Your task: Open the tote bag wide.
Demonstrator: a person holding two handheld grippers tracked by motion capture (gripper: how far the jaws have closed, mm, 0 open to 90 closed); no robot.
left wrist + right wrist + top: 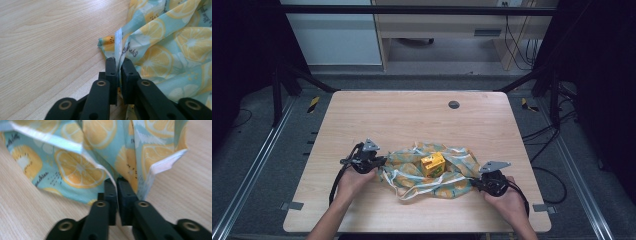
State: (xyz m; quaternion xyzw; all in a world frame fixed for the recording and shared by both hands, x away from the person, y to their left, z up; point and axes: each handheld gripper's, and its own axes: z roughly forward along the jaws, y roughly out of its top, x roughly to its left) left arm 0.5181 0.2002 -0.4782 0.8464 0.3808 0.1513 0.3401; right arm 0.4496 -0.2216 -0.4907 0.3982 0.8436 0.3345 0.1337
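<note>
A light-blue cloth with a lemon-slice print [432, 172] lies crumpled on the wooden table [412, 115], near the front. A small yellow carton [432, 164] stands on its middle. My left gripper [379, 162] is at the cloth's left end, shut on its white-edged hem [118, 47]. My right gripper [476, 182] is at the cloth's right end, shut on a fold of the cloth [75, 167]. In both gripper views the black jaws stand pressed together with fabric between them.
A round grey cable hole [454, 104] sits in the far part of the table. Bare wood lies beyond the cloth and to the left of it. A desk and cables [517, 45] stand on the floor behind the table.
</note>
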